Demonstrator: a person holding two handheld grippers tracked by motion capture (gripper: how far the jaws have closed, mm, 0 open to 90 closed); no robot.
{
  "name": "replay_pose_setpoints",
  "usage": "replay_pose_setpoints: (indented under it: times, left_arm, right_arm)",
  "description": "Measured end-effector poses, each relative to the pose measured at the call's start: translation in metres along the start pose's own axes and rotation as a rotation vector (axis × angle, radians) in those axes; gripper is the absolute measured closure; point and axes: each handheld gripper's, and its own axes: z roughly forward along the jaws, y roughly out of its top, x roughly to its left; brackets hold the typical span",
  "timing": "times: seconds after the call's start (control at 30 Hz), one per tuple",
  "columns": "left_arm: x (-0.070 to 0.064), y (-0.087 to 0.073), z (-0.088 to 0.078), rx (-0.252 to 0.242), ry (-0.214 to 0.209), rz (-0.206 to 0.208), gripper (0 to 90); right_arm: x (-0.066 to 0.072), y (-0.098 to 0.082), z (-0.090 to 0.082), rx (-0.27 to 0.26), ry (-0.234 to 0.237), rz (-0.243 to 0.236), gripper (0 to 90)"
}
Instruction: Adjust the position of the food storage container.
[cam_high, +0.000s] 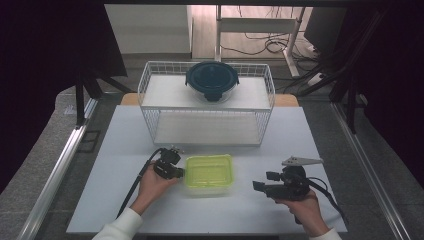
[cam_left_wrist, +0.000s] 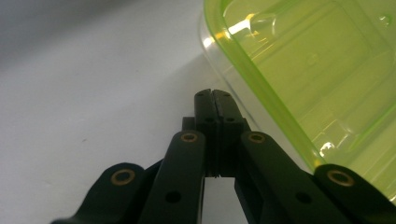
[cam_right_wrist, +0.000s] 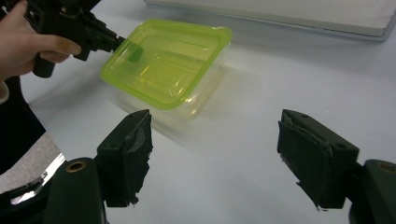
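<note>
Sitting near the front middle of the pale grey counter (cam_high: 125, 150) is a clear rectangular plastic food container with a translucent lime-green lid (cam_high: 209, 172), its lid on. The left tool (cam_high: 181, 172) is lying low at the container's left edge, its tip touching or just short of the lid's rim in the high view. In the left gripper view the left tool (cam_left_wrist: 212, 95) is showing its two black jaws pressed flat together with nothing between them, so it is clenched on itself, and the green lid's rim (cam_left_wrist: 261, 93) is running just beside the jaws on their right. The right gripper view is showing that same left tool (cam_right_wrist: 116, 42) meeting the near corner of the lid (cam_right_wrist: 163, 60), with the person's hand (cam_right_wrist: 28, 42) wrapped around its handle.

The right tool (cam_high: 260, 185) is resting well apart from the container, to its right, pointing toward it. Its jaws are standing wide, released, with only bare counter (cam_right_wrist: 224, 154) between them and the worn black pads (cam_right_wrist: 135, 149) facing each other.

Standing behind the container is a white wire two-tier rack (cam_high: 207, 102), and a round glass bowl with a dark blue lid (cam_high: 212, 80) is sitting on its upper shelf.
</note>
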Motion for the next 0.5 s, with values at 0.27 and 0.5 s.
replay_pose_setpoints:
  times: [0.27,0.5]
  left_arm:
    - [-0.005,-0.02,-0.045,-0.098,-0.014,0.018,90.0]
    - [-0.009,-0.031,-0.078,-0.25,-0.028,-0.028,44.3]
  right_arm:
    - [0.002,-0.003,0.004,0.019,-0.018,-0.032,22.5]
    - [0.002,-0.003,0.007,0.022,-0.015,-0.037,22.3]
